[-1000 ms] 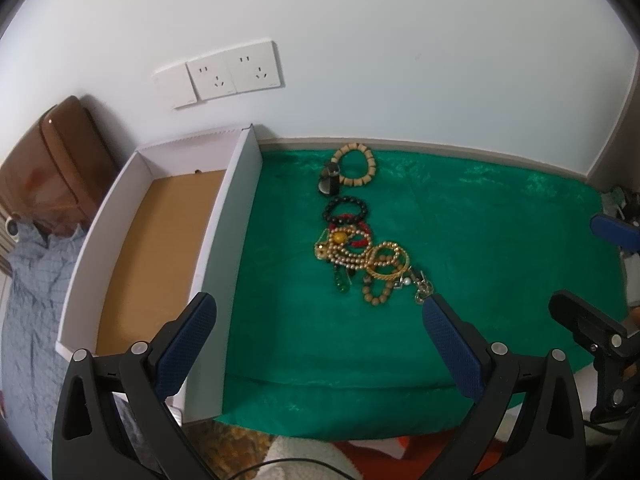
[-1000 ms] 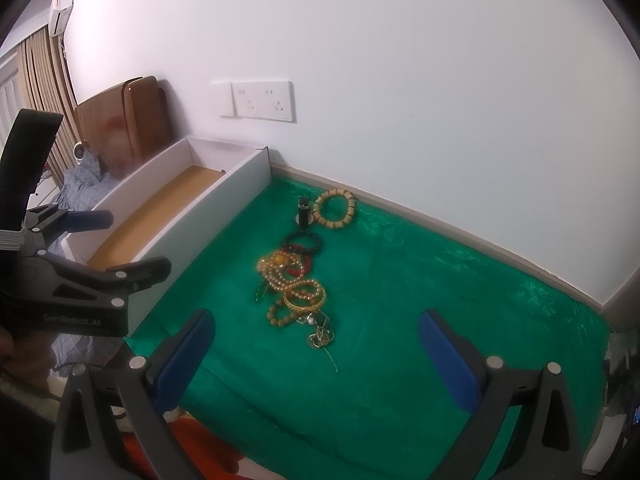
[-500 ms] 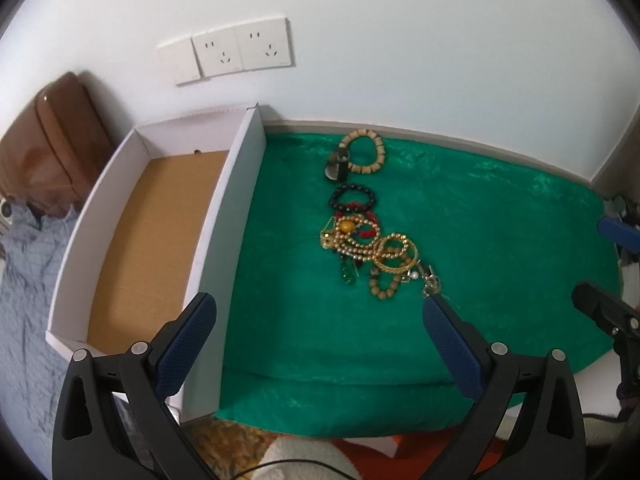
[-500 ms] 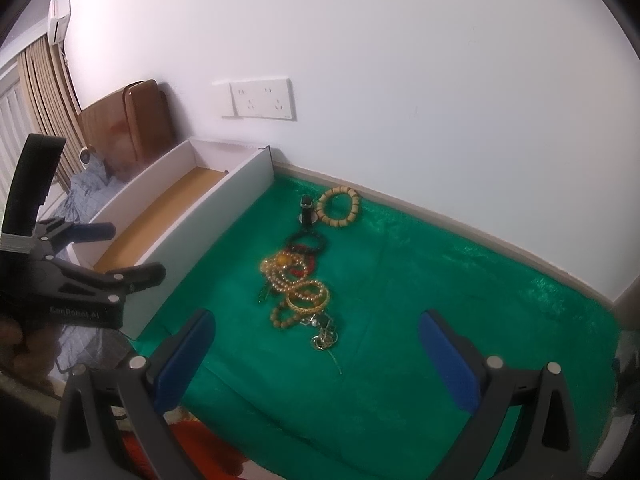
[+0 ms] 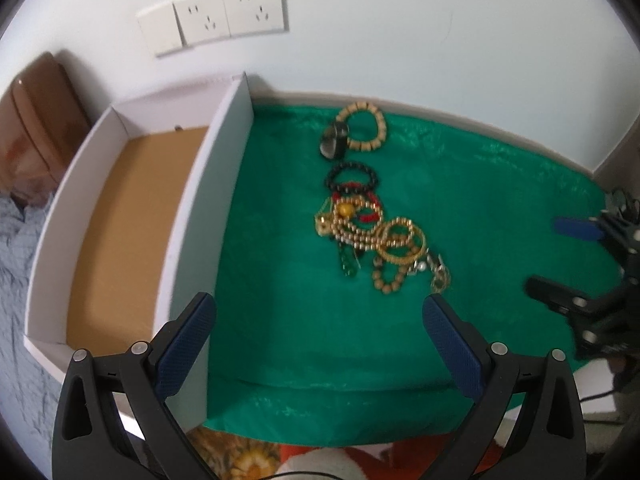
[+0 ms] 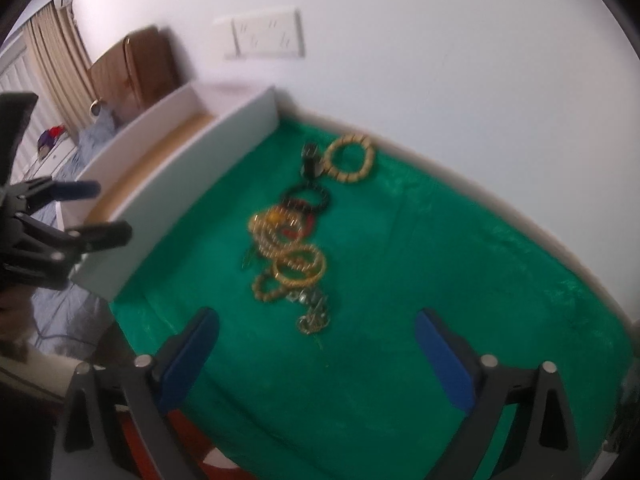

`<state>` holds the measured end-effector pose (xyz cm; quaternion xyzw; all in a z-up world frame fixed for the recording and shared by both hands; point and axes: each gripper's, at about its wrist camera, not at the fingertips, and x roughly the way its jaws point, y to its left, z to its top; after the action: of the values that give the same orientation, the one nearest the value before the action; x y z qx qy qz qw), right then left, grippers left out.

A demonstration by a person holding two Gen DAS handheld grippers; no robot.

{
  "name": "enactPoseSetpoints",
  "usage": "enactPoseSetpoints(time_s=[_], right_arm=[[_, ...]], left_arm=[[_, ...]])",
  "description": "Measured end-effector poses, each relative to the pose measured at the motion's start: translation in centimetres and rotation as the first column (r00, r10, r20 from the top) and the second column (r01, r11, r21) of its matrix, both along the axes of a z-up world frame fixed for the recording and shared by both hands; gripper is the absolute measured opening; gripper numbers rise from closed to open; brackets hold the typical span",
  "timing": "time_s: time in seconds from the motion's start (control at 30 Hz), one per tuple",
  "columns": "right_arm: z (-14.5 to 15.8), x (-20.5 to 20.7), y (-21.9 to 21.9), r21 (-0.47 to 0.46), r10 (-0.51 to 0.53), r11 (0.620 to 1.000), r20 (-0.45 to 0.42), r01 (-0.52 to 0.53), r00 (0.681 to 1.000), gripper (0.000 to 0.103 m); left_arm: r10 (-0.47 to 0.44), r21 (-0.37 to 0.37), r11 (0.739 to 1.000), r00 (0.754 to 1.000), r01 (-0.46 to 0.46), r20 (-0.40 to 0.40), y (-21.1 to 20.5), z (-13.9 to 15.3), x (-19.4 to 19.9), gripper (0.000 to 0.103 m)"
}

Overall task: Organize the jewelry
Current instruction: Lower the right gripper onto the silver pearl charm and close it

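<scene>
A pile of jewelry [image 5: 374, 236] lies in a row on the green cloth [image 5: 280, 280]: a wooden bead bracelet [image 5: 364, 128] at the far end, a black bead bracelet [image 5: 352, 178], gold bangles [image 5: 400, 240] and chains. The pile also shows in the right wrist view [image 6: 292, 248]. A white box with a brown floor [image 5: 132, 216] stands left of the cloth. My left gripper [image 5: 316, 340] is open and empty, above the cloth's near edge. My right gripper [image 6: 316, 352] is open and empty, just short of the pile's near end.
A white wall with sockets [image 5: 216, 16] runs behind the cloth. A brown bag [image 5: 32, 120] and grey bedding [image 5: 16, 240] lie left of the box. The right gripper shows at the right edge of the left wrist view [image 5: 576, 264].
Both grippers have moved forward toward the jewelry, which now looks larger. Both stay open and empty. The jewelry has not moved.
</scene>
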<state>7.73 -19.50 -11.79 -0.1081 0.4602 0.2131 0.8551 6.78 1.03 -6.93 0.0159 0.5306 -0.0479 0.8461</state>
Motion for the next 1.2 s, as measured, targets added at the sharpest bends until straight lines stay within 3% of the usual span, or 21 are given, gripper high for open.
enactPoseSetpoints(time_s=[0.07,0.23,0.43,0.67,0.73,0.87,1.2], right_arm=[[-2.1,0.8,0.4,0.013,0.012,1.0,-0.044,-0.011,0.999,0.089],[-9.0,4.0,1.2,0.018,-0.004,1.0,-0.173,0.007,0.985,0.052],[-12.5,5.7,1.4,0.043,-0.03,0.998,-0.231,0.041,0.973,0.032],[-13.2,5.8,2.3,-0.014,-0.042,0.999,-0.215,0.04,0.976,0.03],[-13.0,5.5,2.4,-0.029,-0.044,0.999,-0.205,0.039,0.978,0.024],[-12.4,5.5,1.3,0.011,-0.065,0.998,-0.211,0.068,0.975,0.007],[-8.2,3.5,-4.0,0.123,-0.161,0.975,-0.195,0.187,0.968,0.004]], left_arm=[[-0.006,0.006,1.0,1.0,0.006,-0.024,-0.1,-1.0,0.0,0.103],[-0.003,0.011,1.0,0.998,0.003,-0.062,0.1,-2.4,0.2,0.102],[0.0,0.016,1.0,0.996,0.001,-0.089,0.2,-3.5,0.1,0.102],[0.005,0.024,1.0,0.993,-0.002,-0.115,0.2,-4.3,0.2,0.102],[0.004,0.024,1.0,0.993,-0.001,-0.118,0.2,-4.4,0.3,0.102],[-0.001,0.015,1.0,0.992,0.003,-0.124,0.0,-4.6,0.5,0.102],[-0.028,-0.017,1.0,0.984,0.026,-0.178,-0.9,-6.5,1.5,0.102]])
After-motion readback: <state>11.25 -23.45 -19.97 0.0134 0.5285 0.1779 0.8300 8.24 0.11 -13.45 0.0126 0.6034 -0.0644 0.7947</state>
